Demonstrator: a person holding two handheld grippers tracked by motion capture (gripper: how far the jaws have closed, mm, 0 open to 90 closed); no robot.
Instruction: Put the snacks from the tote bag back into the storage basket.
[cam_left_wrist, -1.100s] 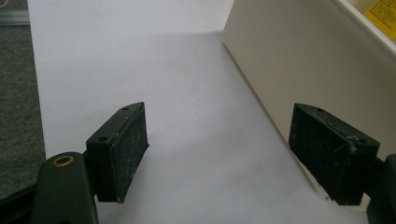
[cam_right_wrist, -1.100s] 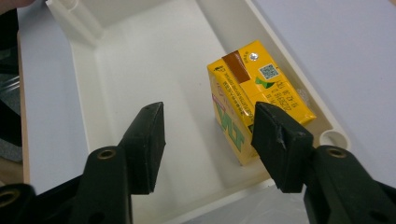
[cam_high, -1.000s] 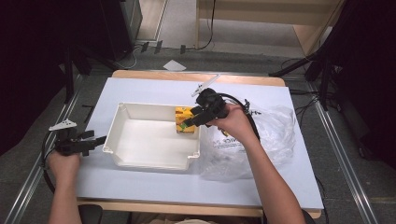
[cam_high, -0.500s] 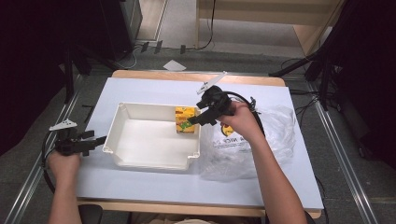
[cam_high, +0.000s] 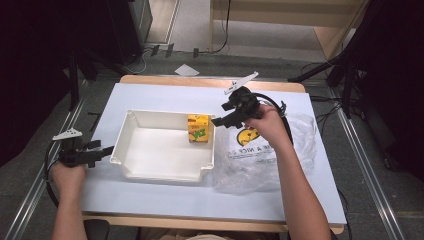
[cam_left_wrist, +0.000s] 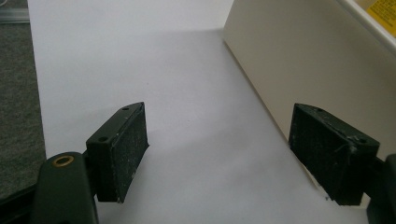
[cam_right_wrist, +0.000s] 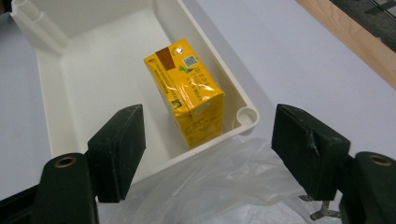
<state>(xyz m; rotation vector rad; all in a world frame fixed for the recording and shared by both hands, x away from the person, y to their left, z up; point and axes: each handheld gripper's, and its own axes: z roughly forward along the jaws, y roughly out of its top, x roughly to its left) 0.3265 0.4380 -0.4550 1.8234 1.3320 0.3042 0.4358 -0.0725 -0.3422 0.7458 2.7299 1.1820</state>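
Lifted clear of the yellow carton (cam_high: 198, 128) standing in the tray (cam_high: 150, 167), the right gripper (cam_high: 224, 120) gapes empty, probably bound for the plastic bag (cam_high: 280, 160), while the left gripper (cam_high: 102, 151) idles open.

Yellow drink carton (cam_high: 198, 128) (cam_right_wrist: 189, 92): small box, glossy clear film wrap, green print on front, brown patch and code mark on top. Stands upright inside white tub (cam_high: 131, 128) (cam_right_wrist: 51, 115), in corner, close to both walls there. Tub: rectangular, shallow, rounded rim, rests flat on bench. Clear plastic bag (cam_high: 280, 160) (cam_right_wrist: 219, 182): crumpled, yellow smiley print, lies just beside tub, touching its rim.
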